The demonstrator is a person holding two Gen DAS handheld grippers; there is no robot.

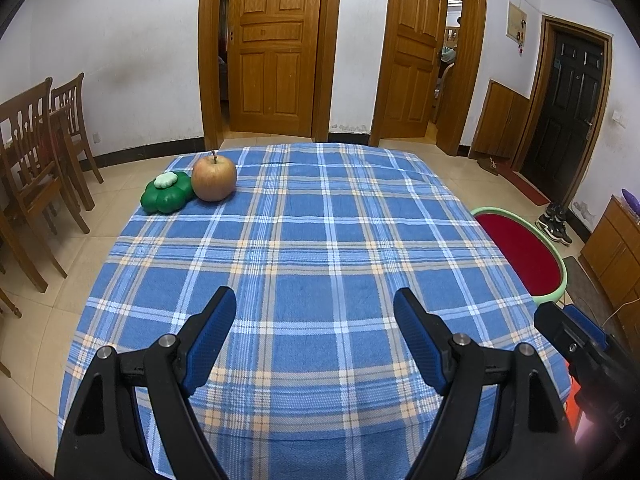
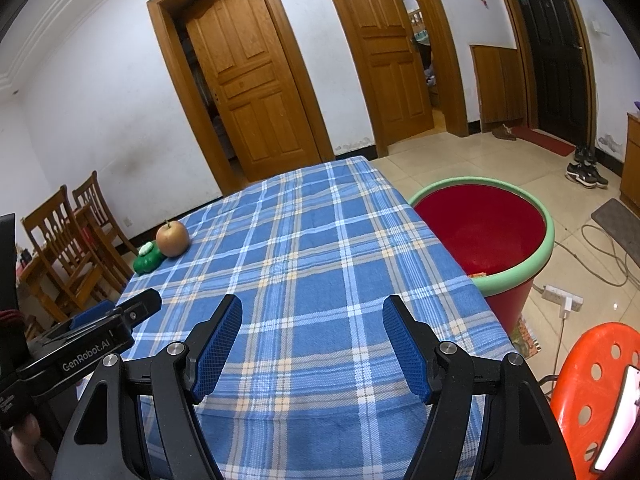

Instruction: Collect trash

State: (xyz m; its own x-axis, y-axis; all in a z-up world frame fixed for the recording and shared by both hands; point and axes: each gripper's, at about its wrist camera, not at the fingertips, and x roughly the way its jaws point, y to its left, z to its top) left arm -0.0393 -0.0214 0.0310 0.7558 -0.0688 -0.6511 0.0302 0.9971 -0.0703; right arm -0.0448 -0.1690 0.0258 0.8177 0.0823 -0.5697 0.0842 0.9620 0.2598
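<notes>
Left wrist: left claw [image 1: 315, 312] wide, empty.

Blue plaid tablecloth [image 1: 304, 240] covers the table. Wooden chairs [image 1: 36, 168] stand at far left by the wall; two panelled wooden doors [image 1: 272, 48] and a dark door [image 1: 568, 96] lie beyond. Orange perforated stool [image 2: 592, 392] sits near right; sneakers [image 2: 586, 174] far right.
</notes>
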